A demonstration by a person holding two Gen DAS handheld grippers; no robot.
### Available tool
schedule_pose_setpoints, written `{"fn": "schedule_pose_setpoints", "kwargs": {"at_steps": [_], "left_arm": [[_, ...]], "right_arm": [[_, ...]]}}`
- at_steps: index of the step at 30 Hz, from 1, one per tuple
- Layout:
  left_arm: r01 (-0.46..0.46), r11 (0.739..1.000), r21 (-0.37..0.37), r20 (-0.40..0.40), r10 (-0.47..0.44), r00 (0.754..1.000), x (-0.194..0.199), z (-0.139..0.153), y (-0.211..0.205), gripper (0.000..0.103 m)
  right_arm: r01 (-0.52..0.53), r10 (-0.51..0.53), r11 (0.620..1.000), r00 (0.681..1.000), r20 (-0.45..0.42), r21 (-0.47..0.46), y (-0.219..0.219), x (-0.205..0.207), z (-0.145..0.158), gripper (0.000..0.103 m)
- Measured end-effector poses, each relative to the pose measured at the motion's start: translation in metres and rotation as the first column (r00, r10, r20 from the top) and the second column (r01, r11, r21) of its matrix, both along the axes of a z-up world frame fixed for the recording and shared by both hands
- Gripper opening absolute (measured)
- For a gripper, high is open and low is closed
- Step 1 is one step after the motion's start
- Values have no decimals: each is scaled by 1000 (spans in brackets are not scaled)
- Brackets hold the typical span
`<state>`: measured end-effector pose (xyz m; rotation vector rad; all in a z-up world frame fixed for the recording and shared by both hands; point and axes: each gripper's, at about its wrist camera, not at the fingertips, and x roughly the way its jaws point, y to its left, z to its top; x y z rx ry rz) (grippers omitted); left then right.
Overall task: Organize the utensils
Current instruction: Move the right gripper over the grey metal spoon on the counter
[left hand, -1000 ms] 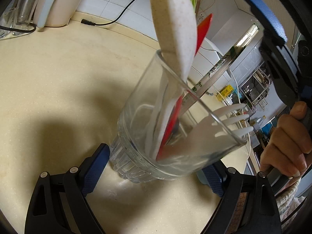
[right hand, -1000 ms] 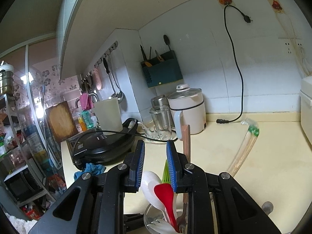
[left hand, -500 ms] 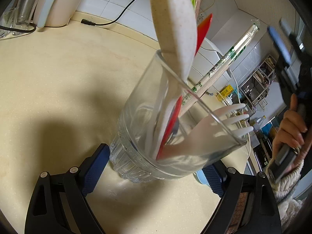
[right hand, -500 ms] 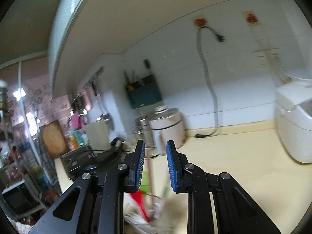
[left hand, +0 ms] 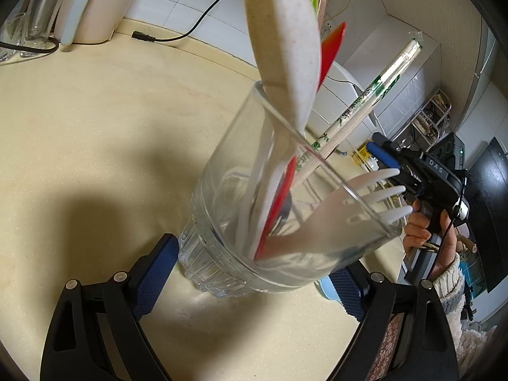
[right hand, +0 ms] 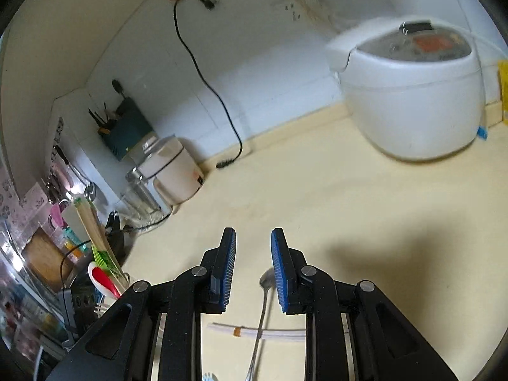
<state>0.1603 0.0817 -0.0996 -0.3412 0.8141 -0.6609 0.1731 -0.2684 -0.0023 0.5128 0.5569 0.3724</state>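
Our left gripper [left hand: 250,281] has its fingers [left hand: 155,270] clamped on the base of the glass [left hand: 254,209], one pad on each side, and the glass stands on the bench [left hand: 95,133] with its mouth leaning away to the far right. It holds a pale spoon [left hand: 285,47], a red spoon [left hand: 330,47], wrapped chopsticks [left hand: 368,101] and a white fork [left hand: 358,200]. Our right gripper [right hand: 253,270] hangs over the bench with its fingers [right hand: 227,270] apart and nothing between them. What matters for the next pick is the metal spoon [right hand: 262,311] lying flat on the bench right under that gripper: its bowl sits just beside the inner edge of the right finger, and its handle runs back toward us, so the long axis lies roughly along the fingers rather than across the gap. A white straw-like piece [right hand: 254,331] lies crosswise to the handle, touching it; we cannot tell which is on top. We judge the right hand is the nearer one for the spoon, since the left is busy steadying the glass. The glass is well off to the left in the right wrist view [right hand: 111,281]. We would likely come straight down and close across the handle; we'd watch that the crossing piece is not caught too.
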Motion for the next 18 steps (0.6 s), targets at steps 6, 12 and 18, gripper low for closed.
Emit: {"fn": "schedule_pose_setpoints", "kwargs": {"at_steps": [6, 12, 18], "left_arm": [[0, 1000, 0, 0, 0, 1000, 0, 0, 0, 92], [0, 1000, 0, 0, 0, 1000, 0, 0, 0, 92], [0, 1000, -1, 0, 0, 1000, 0, 0, 1, 92]], "right_arm": [[-29, 26, 996, 999, -31, -89, 21, 3, -7, 23], [-11, -2, 992, 995, -96, -128, 25, 12, -23, 23], [-28, 9, 992, 989, -146, -126, 31, 20, -34, 23]]}}
